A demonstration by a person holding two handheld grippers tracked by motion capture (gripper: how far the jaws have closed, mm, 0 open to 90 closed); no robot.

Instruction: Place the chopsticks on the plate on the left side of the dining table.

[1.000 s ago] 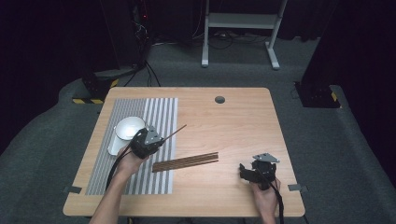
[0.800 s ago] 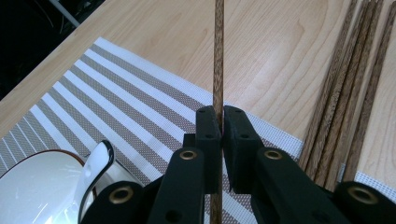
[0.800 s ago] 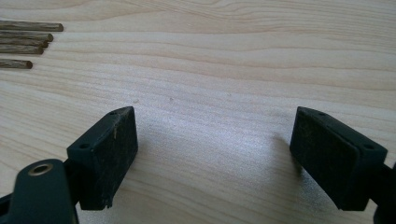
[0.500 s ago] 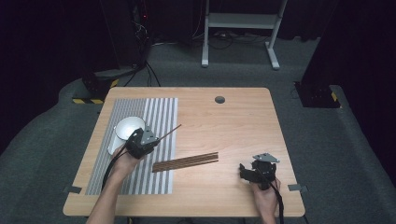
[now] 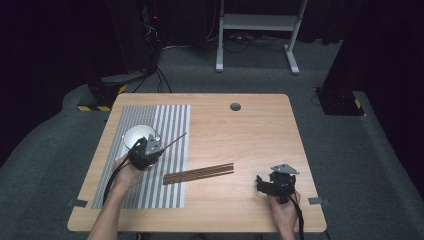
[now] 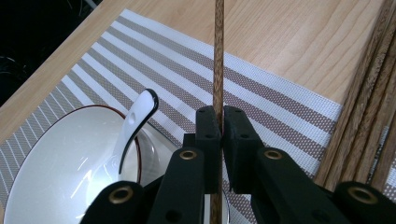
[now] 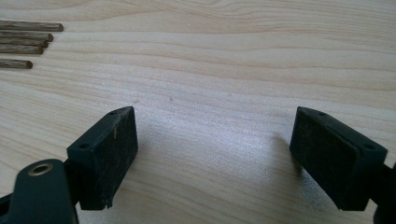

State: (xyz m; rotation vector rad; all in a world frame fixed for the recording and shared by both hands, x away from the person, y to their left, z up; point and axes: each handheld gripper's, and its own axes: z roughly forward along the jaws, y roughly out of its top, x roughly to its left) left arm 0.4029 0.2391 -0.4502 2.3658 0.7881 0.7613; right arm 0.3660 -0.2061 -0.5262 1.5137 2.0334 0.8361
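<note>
A: Left gripper (image 5: 159, 148), high view: where is it, and what does it hold?

B: It hangs over the striped placemat (image 5: 150, 185), just beside the white bowl (image 5: 134, 136). Its jaws are closed tight on a single brown chopstick (image 5: 175, 142), whose free end slants up and to the right, toward the mat's right edge.

A: Does the left gripper view confirm the grip?

B: Yes. There the chopstick (image 6: 218, 56) runs straight up the middle, pinched between the two black pads (image 6: 208, 135) with no gap on either side. The bowl (image 6: 56, 172) lies at lower left with a white spoon (image 6: 135, 126) resting in it, handle leaning on the rim.

A: Where are the other chopsticks?

B: A bundle of chopsticks (image 5: 198, 174) lies flat on the wooden table (image 5: 250, 130), its left end on the mat's right edge, between the two grippers and apart from both. In the left gripper view the same bundle (image 6: 369, 116) runs along the right margin.

A: And the right gripper (image 5: 265, 184)?

B: It sits low over the bare table near the front right corner, held by the person's right hand (image 5: 284, 212). In the right gripper view its jaws stand wide apart with bare wood between them, and the bundle's tips (image 7: 25, 42) show at upper left.
</note>
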